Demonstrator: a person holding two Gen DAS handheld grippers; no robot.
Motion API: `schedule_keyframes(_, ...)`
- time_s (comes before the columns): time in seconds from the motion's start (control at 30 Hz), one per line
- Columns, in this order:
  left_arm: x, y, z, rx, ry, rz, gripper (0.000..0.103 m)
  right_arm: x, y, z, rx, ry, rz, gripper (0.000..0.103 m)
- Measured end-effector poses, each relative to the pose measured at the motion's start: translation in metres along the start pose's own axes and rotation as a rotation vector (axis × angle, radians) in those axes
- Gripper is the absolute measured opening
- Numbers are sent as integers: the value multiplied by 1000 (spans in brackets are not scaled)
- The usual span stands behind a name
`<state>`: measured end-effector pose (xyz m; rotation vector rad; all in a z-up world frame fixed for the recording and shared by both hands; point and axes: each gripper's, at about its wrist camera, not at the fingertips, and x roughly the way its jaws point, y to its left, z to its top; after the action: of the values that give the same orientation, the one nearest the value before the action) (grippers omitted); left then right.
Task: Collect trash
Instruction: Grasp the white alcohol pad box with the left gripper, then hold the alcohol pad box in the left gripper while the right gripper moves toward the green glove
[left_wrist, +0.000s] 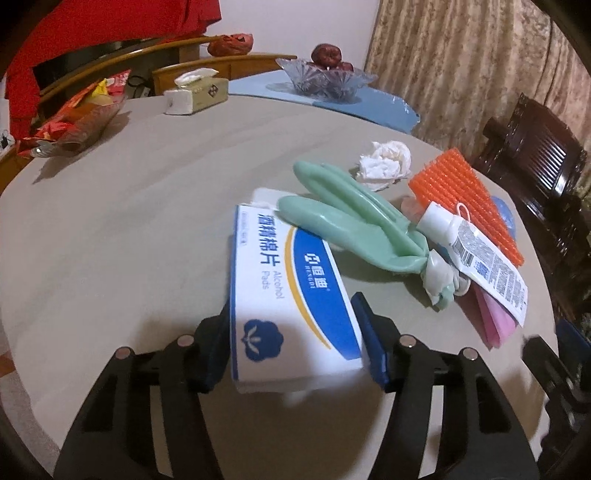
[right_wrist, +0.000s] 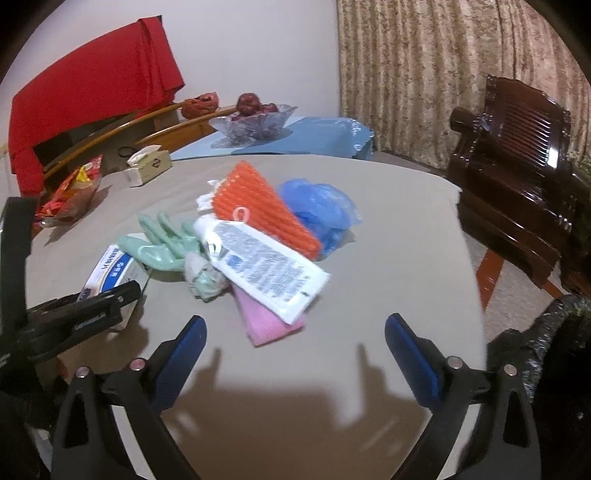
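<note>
left tongs (left_wrist: 295, 347) at bottom centre of the left view, clenched on the near end of the alcohol pad box (left_wrist: 291, 295); box lies on the tabletop (left_wrist: 129, 221), green glove (left_wrist: 354, 225) draped over its far end

right tongs (right_wrist: 295, 354) released, hovering short of the tube (right_wrist: 258, 266)

step: grasping box. next, likely: lift it clear of the glove

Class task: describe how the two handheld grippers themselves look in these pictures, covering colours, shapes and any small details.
Both the left gripper and the right gripper have black plastic frames with triangular cut-outs, round silver pins at the joints, and two fingers faced with flat blue pads. No cables or sleeves show.
</note>
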<state>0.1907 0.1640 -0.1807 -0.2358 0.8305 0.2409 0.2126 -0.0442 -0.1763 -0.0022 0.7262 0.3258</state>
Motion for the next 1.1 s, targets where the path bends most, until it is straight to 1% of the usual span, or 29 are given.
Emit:
schedule_keyframes(0.17,-15,16,-3,4,-23,18,56,9,21,4,-32,15,56,81)
schedule_keyframes(0.23,-19,22,-4,2,-26,22,56,15,30,6,-40,25,80,72)
schedule_keyframes(0.27,-21,26,-5,-3,-23,20,55,19,34,7,-45,33,93,69)
schedule_keyframes(0.33,-22,31,-6,-7,-19,26,55,26,42,10,-61,45,109,58)
schedule_keyframes(0.37,-22,34,-5,-10,-17,28,55,30,46,11,-71,52,117,55)
schedule_keyframes(0.43,-22,37,-5,-14,-16,30,55,37,52,14,-82,72,140,45)
schedule_keyframes(0.5,-23,41,-4,-20,-20,32,55,47,57,15,-94,98,148,40)
schedule_keyframes(0.6,-24,45,-1,-20,-29,37,55,55,60,17,-92,117,154,36)
schedule_keyframes(0.67,-24,47,-1,-19,-28,40,55,60,62,19,-92,125,148,35)
schedule_keyframes(0.8,-23,50,-2,-32,-22,40,55,59,60,19,-83,125,146,26)
schedule_keyframes(0.9,-24,50,-2,-29,-23,40,55,55,60,16,-81,143,179,26)
schedule_keyframes(1.03,-25,50,-2,-29,-24,42,55,48,69,9,-89,161,255,26)
schedule_keyframes(1.1,-26,50,-2,-23,-28,48,55,45,73,9,-118,147,233,26)
